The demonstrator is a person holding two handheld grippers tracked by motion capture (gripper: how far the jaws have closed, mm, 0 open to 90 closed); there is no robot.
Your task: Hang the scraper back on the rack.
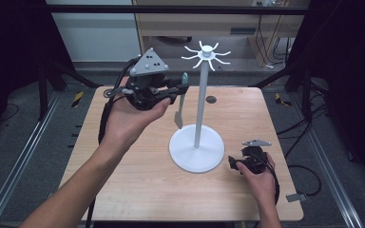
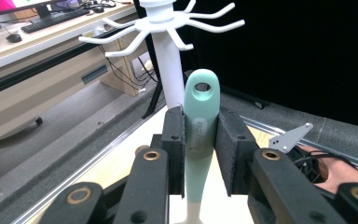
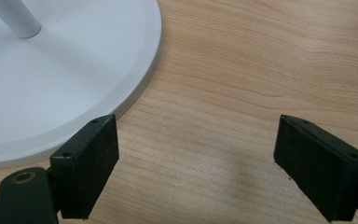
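Clamping mint utensil (image 2: 200,126), left gripper (image 2: 200,154) jaws narrow.

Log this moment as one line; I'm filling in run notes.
left tool: shut on spatula handle, raised near hook stand | right tool: open, over table by stand base
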